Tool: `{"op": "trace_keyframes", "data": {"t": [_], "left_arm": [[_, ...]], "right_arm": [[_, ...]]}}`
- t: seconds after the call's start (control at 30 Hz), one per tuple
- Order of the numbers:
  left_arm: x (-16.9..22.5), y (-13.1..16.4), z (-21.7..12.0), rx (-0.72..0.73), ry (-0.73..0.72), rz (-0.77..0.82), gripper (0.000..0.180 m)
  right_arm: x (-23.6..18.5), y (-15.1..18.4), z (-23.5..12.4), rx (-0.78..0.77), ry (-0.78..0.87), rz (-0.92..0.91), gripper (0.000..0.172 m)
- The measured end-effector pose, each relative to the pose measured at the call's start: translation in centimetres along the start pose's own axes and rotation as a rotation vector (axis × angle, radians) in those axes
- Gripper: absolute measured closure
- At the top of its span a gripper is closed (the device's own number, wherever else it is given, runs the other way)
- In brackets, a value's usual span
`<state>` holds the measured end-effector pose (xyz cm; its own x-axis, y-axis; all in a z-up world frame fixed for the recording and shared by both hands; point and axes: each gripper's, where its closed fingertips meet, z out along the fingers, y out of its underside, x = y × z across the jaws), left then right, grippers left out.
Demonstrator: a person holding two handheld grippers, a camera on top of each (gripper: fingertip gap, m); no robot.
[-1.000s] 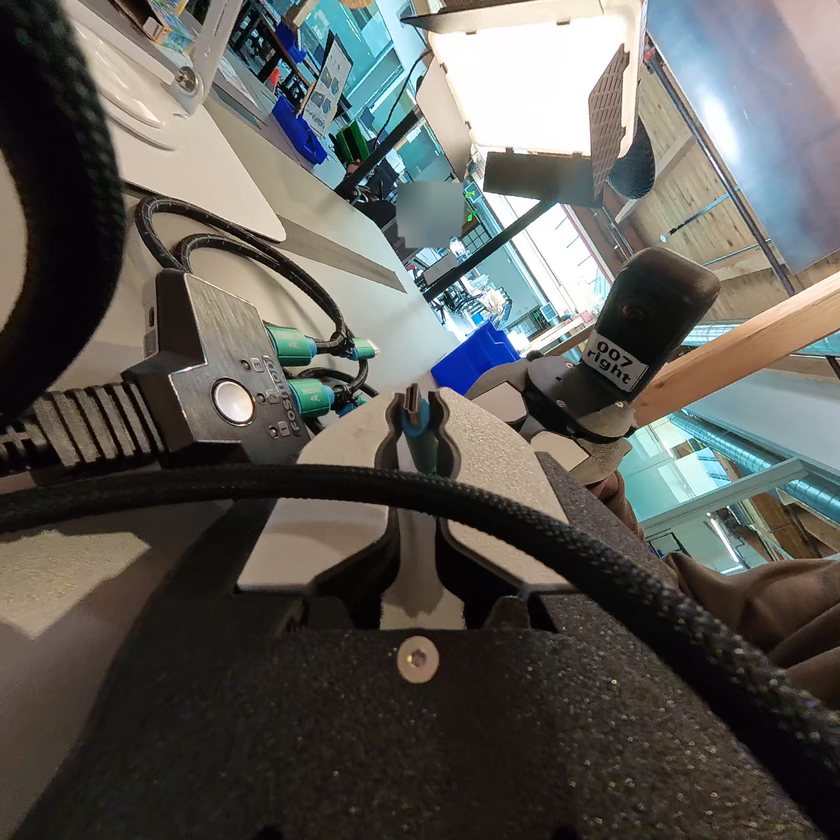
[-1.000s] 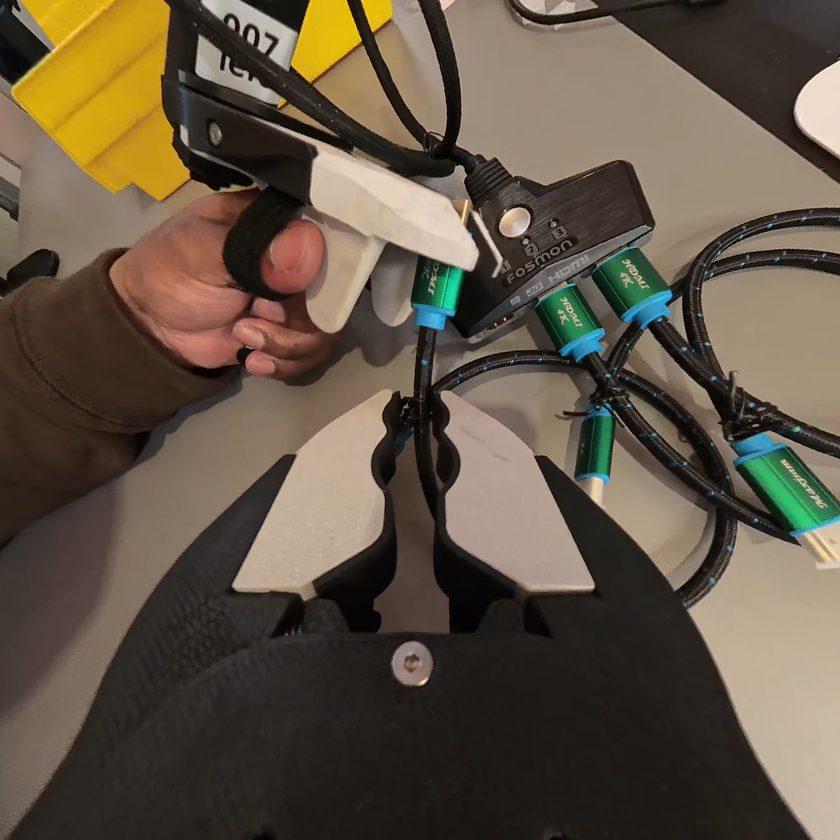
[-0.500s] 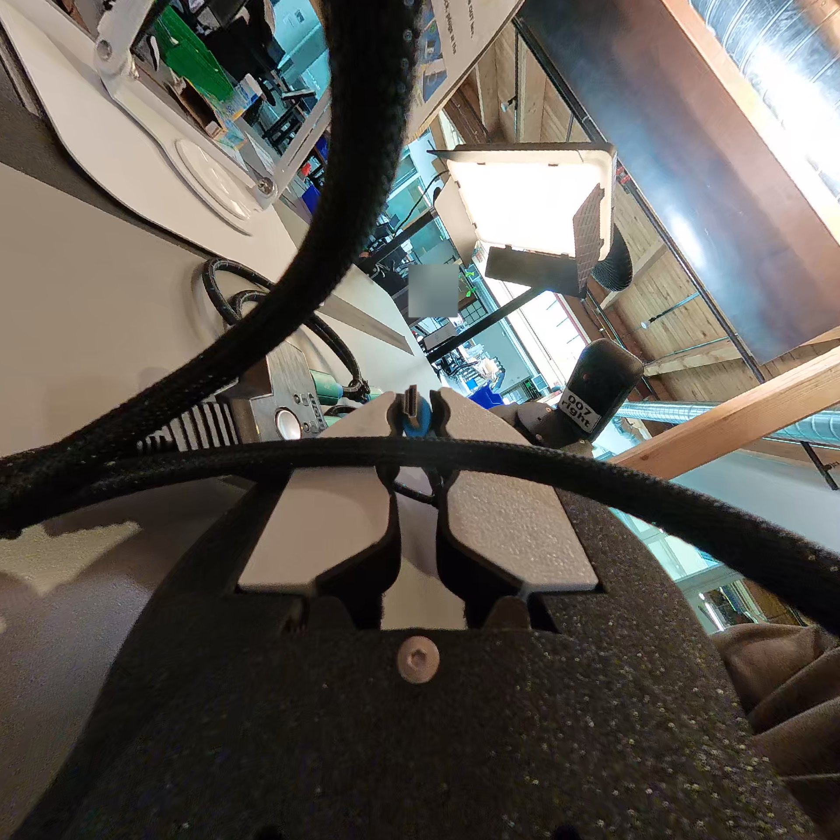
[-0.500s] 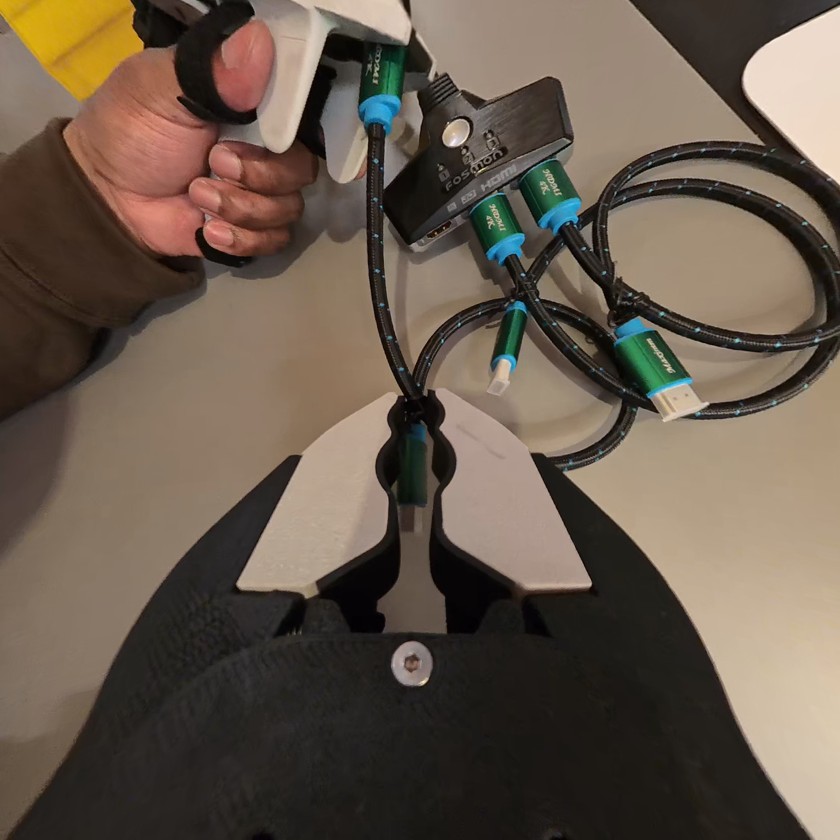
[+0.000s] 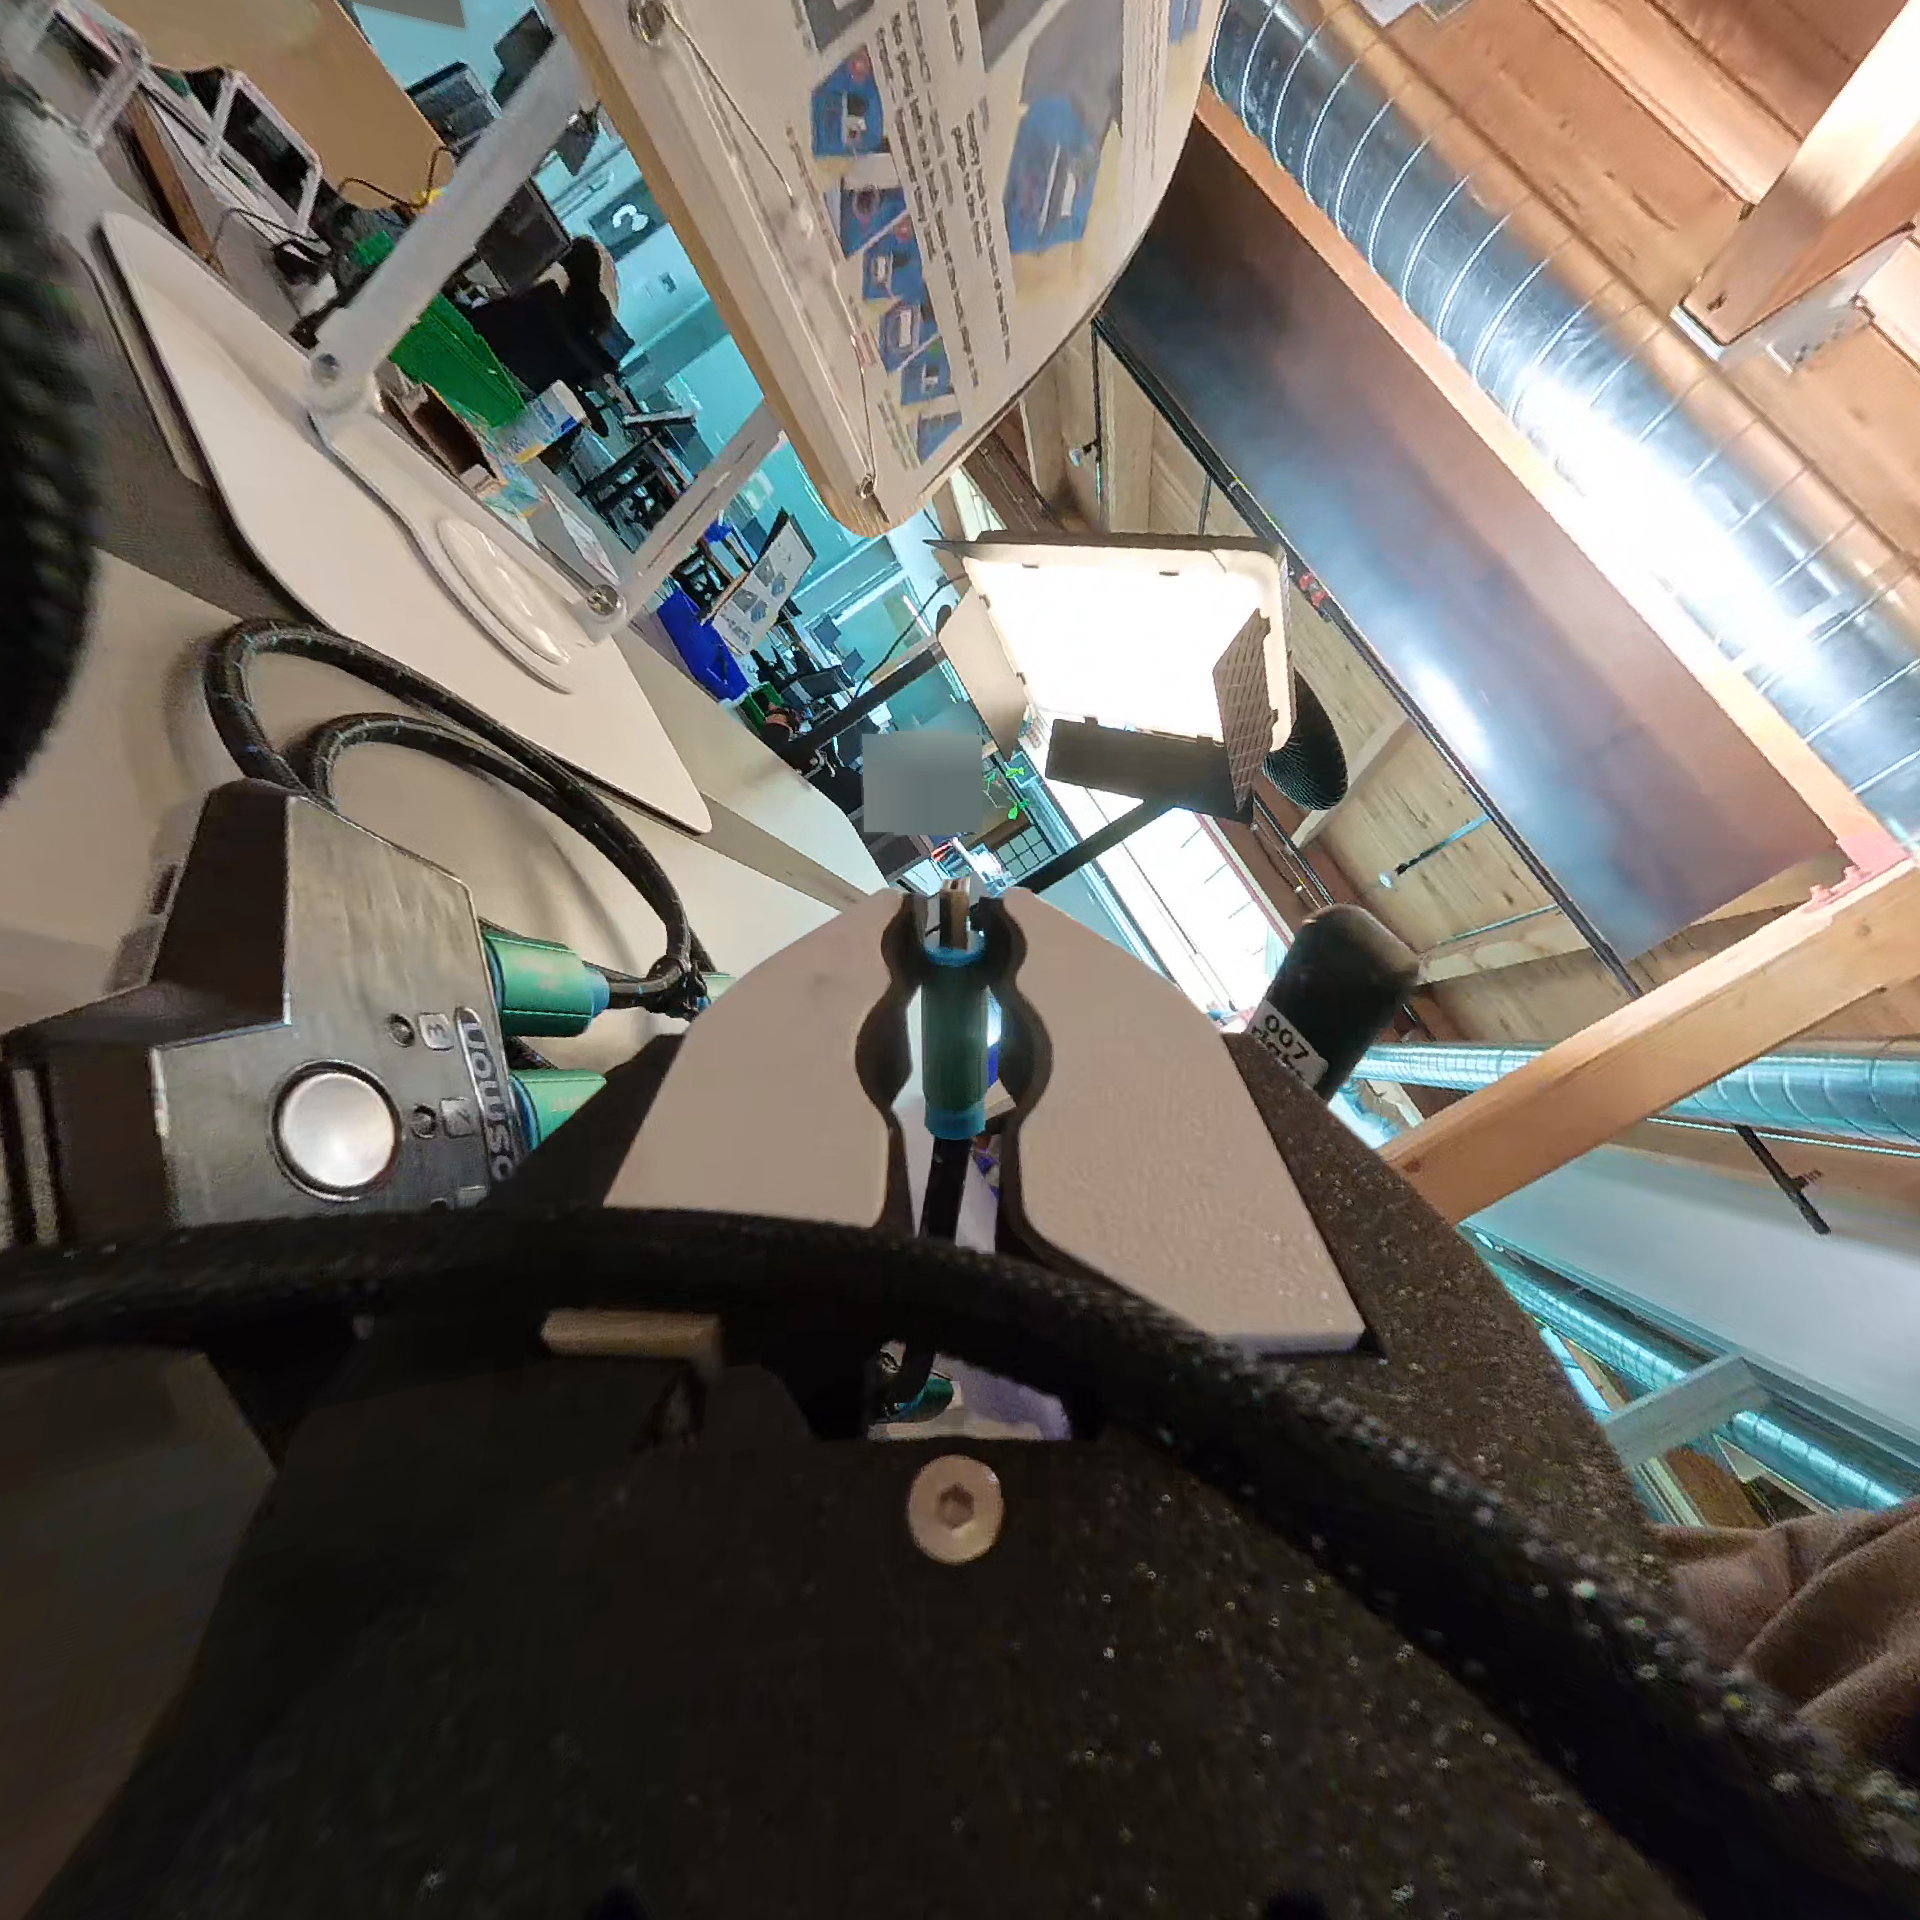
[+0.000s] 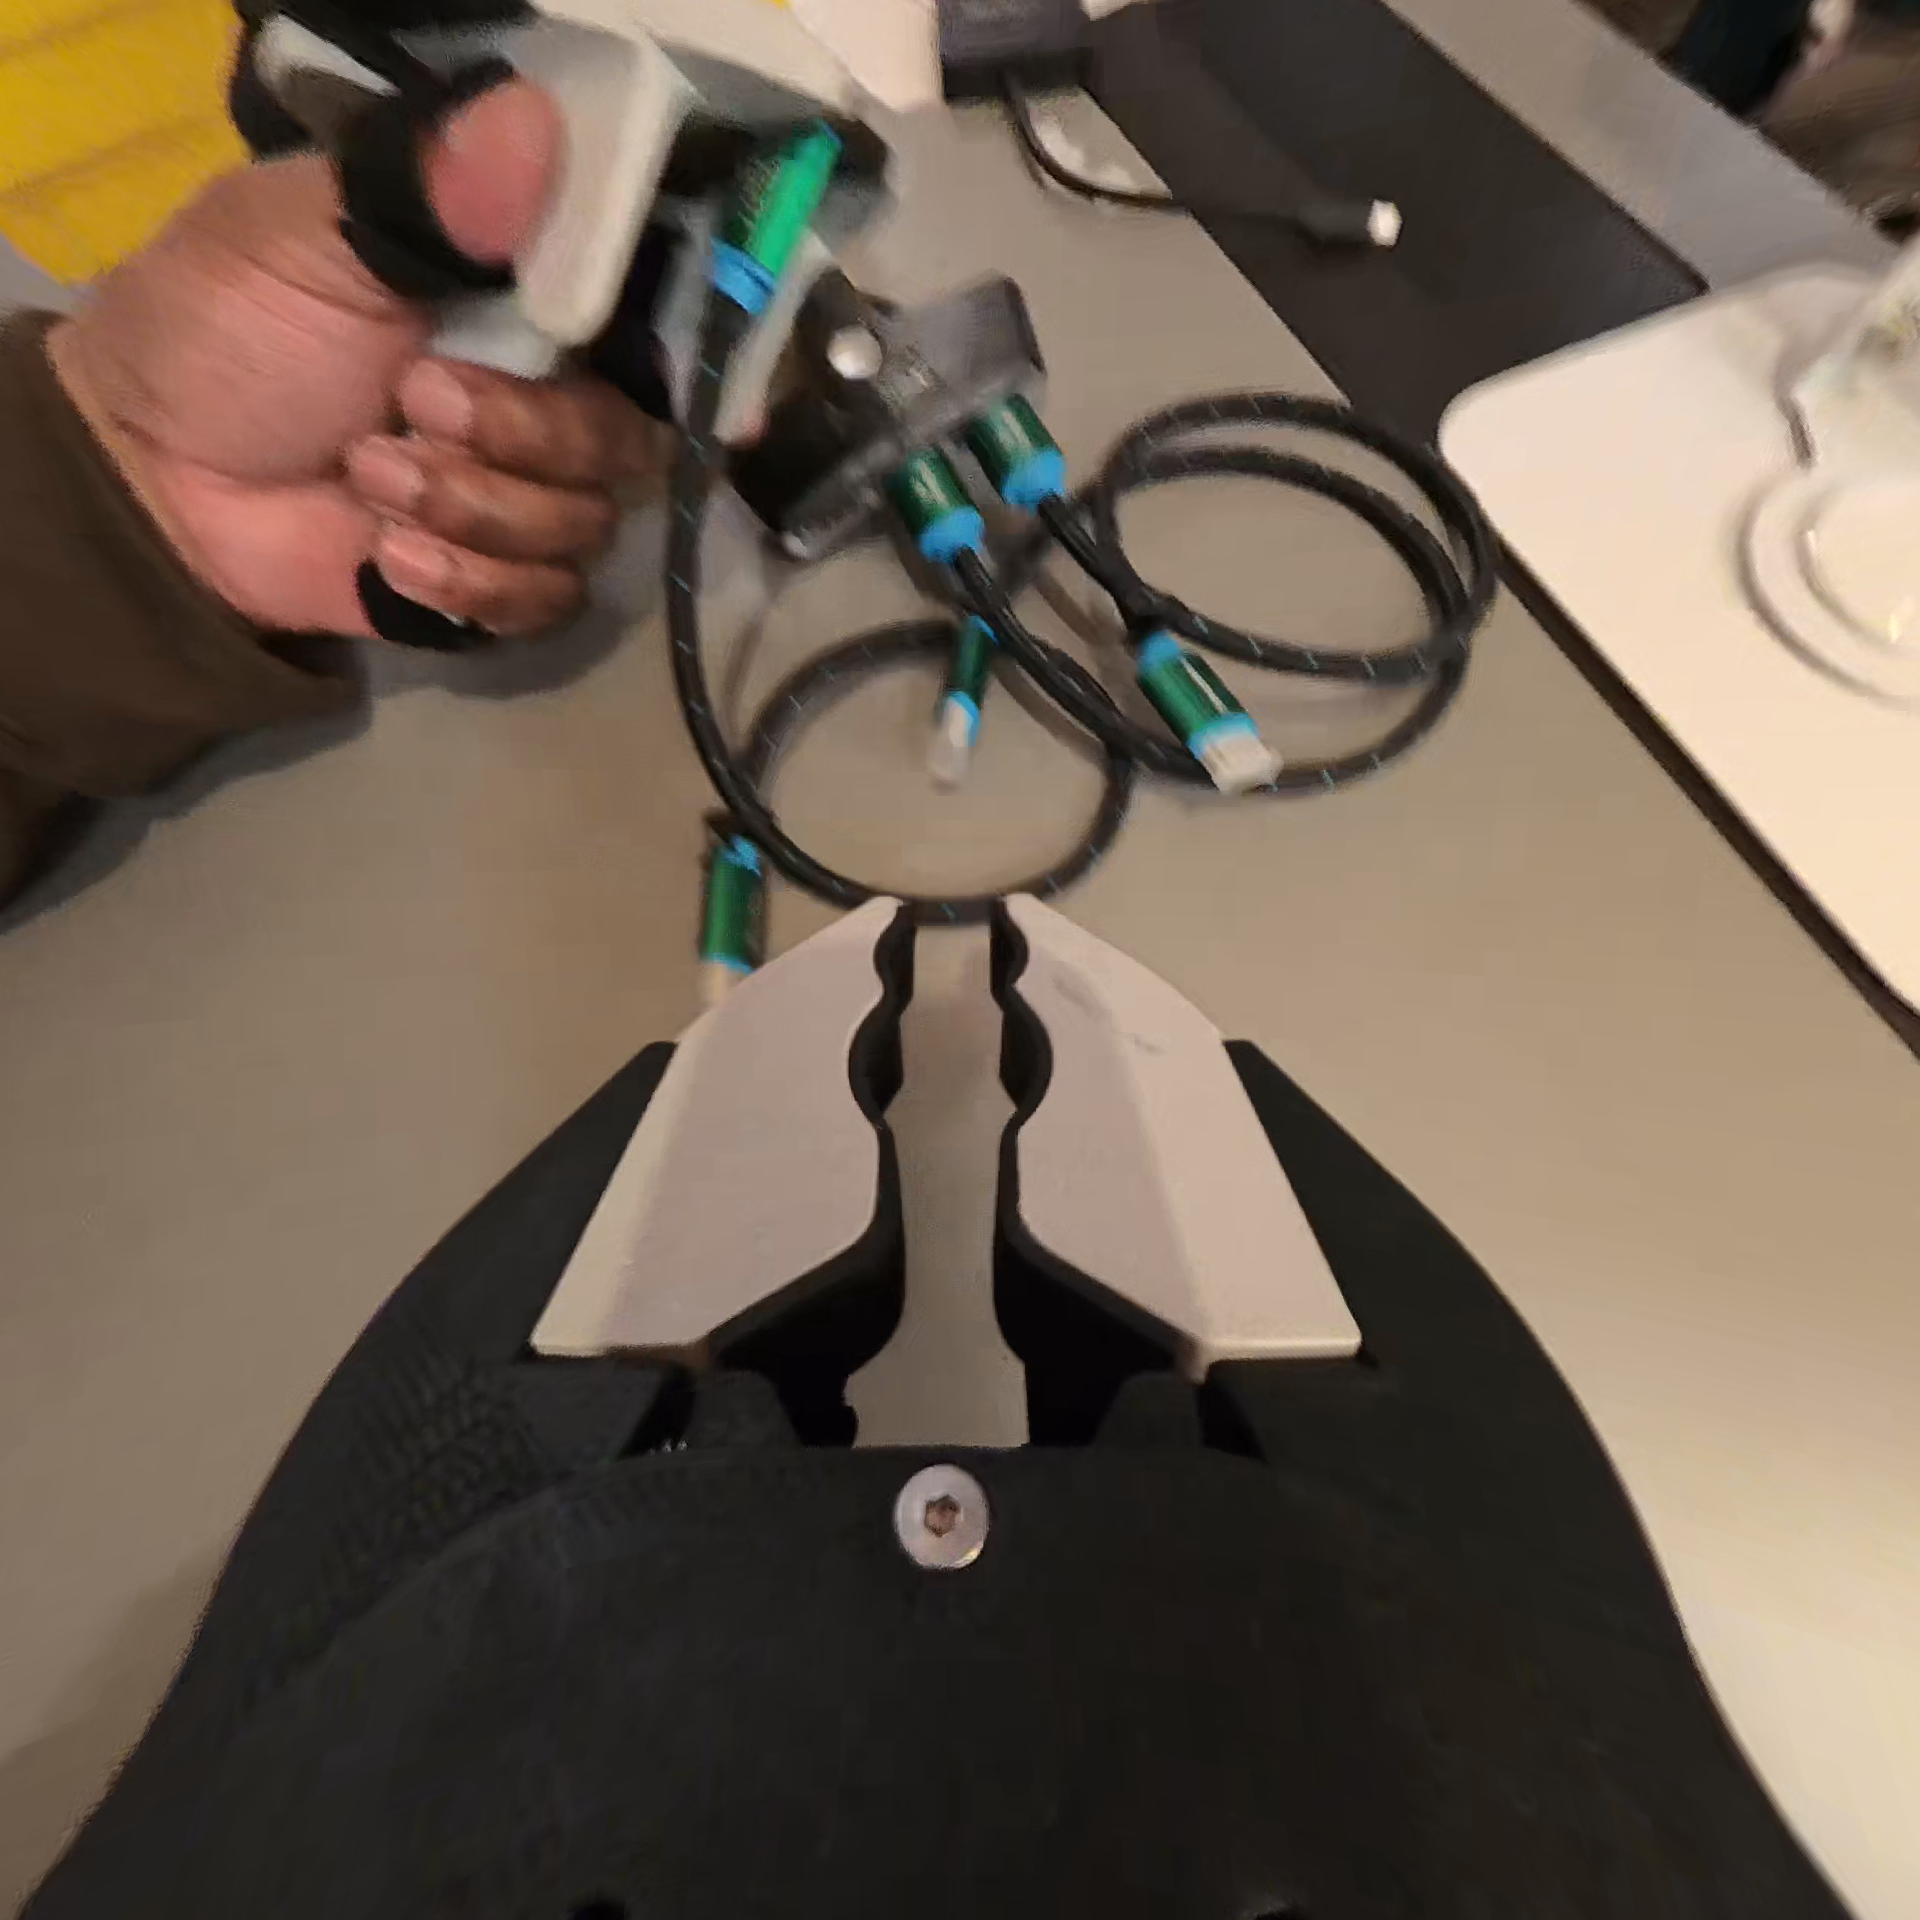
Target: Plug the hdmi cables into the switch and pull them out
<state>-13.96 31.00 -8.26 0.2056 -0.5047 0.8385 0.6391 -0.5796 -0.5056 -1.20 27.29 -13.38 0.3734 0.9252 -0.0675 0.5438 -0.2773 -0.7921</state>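
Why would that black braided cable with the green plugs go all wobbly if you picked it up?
The black braided cable probably flops: it lies in loose loops on the grey table. It bends in a curve down from the green plug in the left gripper. It looks light, so a tug may drag it.

Bright, wide-angle views, one sharp and one smeared by motion.

In the left wrist view a glowing lamp panel (image 5: 1112, 634) blows out to white, glare streaks the silver duct (image 5: 1621, 436), and the braided cable (image 5: 42, 488) at the left edge is a soft blur; straight beams bow toward the corners. The right wrist view has even, softer light on the desk (image 6: 1351, 1039), with a dim shadow under the hand (image 6: 312, 416); hand, green plugs (image 6: 774, 208) and cable loops are motion-blurred.
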Motion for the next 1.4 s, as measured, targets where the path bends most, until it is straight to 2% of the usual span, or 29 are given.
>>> {"op": "trace_keyframes", "data": {"t": [0.07, 0.17, 0.23, 0.33, 0.43, 0.53, 0.6, 0.73, 0.9, 1.07, 1.17, 1.4], "left_arm": [[0.0, 0.5, 0.3, -0.016, -0.002, -0.009, 0.169], [0.3, 0.7, 0.5, -0.021, 0.003, -0.015, 0.169], [0.4, 0.7, 0.5, -0.021, 0.0, -0.012, 0.169], [0.3, 0.5, 0.4, -0.006, -0.002, -0.023, 0.169], [0.1, 0.2, 0.1, 0.015, 0.004, -0.048, 0.169], [0.2, 0.3, 0.2, 0.001, 0.024, -0.065, 0.169], [0.7, 0.6, 0.4, -0.013, 0.051, -0.075, 0.169], [1.2, 1.3, 0.9, -0.051, 0.086, -0.087, 0.168], [1.2, 1.4, 0.7, -0.065, 0.092, -0.095, 0.168], [0.9, 2.5, 0.9, -0.132, 0.077, -0.106, 0.168], [1.0, 2.6, 1.3, -0.114, 0.073, -0.108, 0.168], [0.2, 3.1, 2.0, -0.053, 0.032, -0.156, 0.17]], "right_arm": [[-2.2, -1.8, 1.5, 0.052, -0.023, -0.063, 0.147], [-5.5, -3.6, 4.3, 0.096, -0.015, -0.146, 0.142], [-6.5, -4.3, 6.0, 0.096, 0.061, -0.179, 0.136], [-7.2, -5.5, 7.1, 0.137, 0.192, -0.17, 0.137], [-7.4, -6.8, 7.0, 0.227, 0.263, -0.058, 0.14], [-5.9, -6.1, 7.1, 0.18, 0.408, -0.118, 0.132], [-5.5, -5.2, 7.7, 0.146, 0.41, -0.13, 0.131], [-5.2, -4.6, 7.9, 0.144, 0.378, -0.145, 0.15], [-3.7, -4.1, 6.6, 0.119, 0.336, -0.206, 0.165], [-1.1, -3.5, 4.8, 0.115, 0.343, -0.179, 0.161], [-0.4, -3.5, 4.3, 0.12, 0.359, -0.168, 0.152], [-2.0, -5.7, 4.6, 0.194, 0.472, -0.306, 0.143]]}}
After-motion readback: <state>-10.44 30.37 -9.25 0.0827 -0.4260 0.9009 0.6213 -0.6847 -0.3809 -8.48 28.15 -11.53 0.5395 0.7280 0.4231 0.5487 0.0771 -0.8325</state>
